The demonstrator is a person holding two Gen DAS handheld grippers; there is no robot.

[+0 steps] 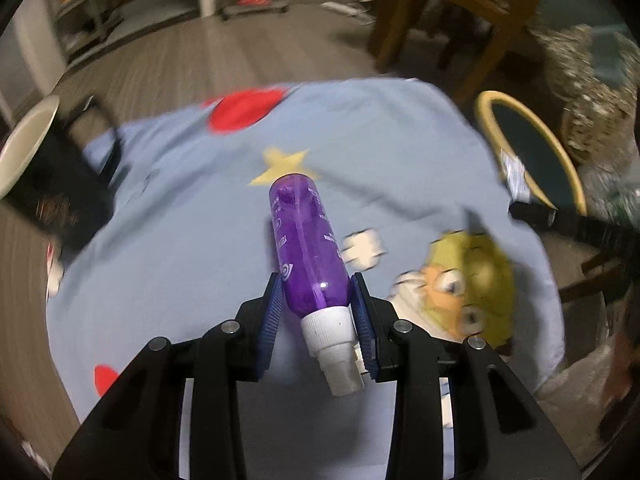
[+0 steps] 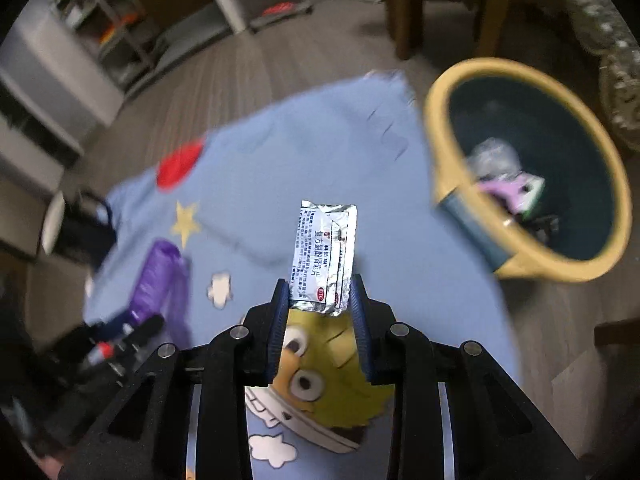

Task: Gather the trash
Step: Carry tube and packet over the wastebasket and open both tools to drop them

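With both tools raised over the blue cloth, I have something clamped in each. My left gripper is pinching a purple bottle between its blue pads; the pads press on the lower body just above the white cap, the nozzle points back toward the camera, and the bottle's base sticks out ahead of the fingertips, over the yellow star printed on the cloth. It sits slightly tilted, cap end leaning to the right of the fingers.

My right gripper is closed on a silver foil packet, holding it by its lower edge so that the packet stands upright ahead of the tips, printed face toward the camera. Directly under those fingers the cloth shows a yellow cartoon face.

The yellow-rimmed bin, dark inside, stands ahead and to the right of the right gripper, just off the cloth's edge on the wooden floor. Inside it I see crumpled clear plastic and a pink-and-white wrapper. From the left wrist view the same bin is far to the right, and the packet shows as a blur in front of its rim.

In the right wrist view the bottle and the left gripper appear low on the left, blurred. A dark bag lies at the cloth's left edge, well left of the left fingers. Chair legs stand beyond the cloth.
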